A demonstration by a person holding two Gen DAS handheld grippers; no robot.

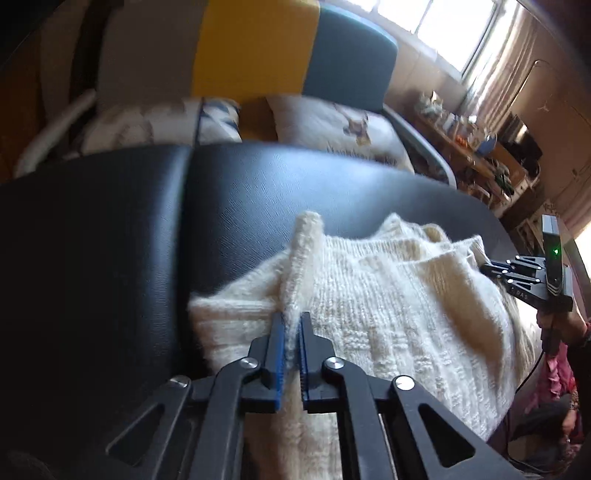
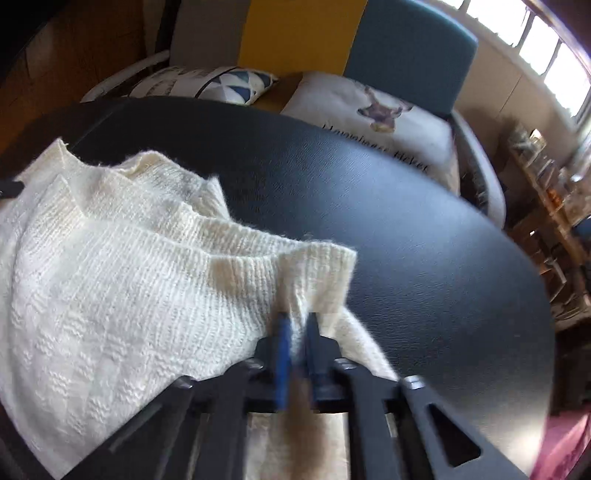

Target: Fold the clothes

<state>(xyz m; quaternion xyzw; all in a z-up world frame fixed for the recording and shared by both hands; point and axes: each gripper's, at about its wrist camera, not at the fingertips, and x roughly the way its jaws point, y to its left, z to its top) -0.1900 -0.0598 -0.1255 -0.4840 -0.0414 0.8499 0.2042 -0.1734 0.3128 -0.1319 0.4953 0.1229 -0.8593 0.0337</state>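
Behind the black table (image 1: 110, 229): a chair with grey, yellow and teal back panels (image 2: 406, 48), two printed cushions (image 2: 376, 110) on its seat, a cluttered wooden shelf (image 1: 491, 162) under a bright window (image 1: 443, 26) at upper right. Nothing blocking either claw's reach.

Lower edge of the cream sweater (image 1: 388, 306) cut off by the frame and by the black linkage arms. Right wrist view smeared with motion blur; cushion lettering only partly legible. At the far right of the left view, just a hand on the other tool's handle.

Table top pebbled, leather-like, rounded at the rim. Sweater a chunky, fuzzy knit, ribbed at the edges, bunched on the table's near side.

Left gripper (image 1: 293, 325) pinched tight on a raised ribbed fold. Right gripper (image 2: 297, 325) clamped likewise on a ribbed corner, blue pads nearly meeting.
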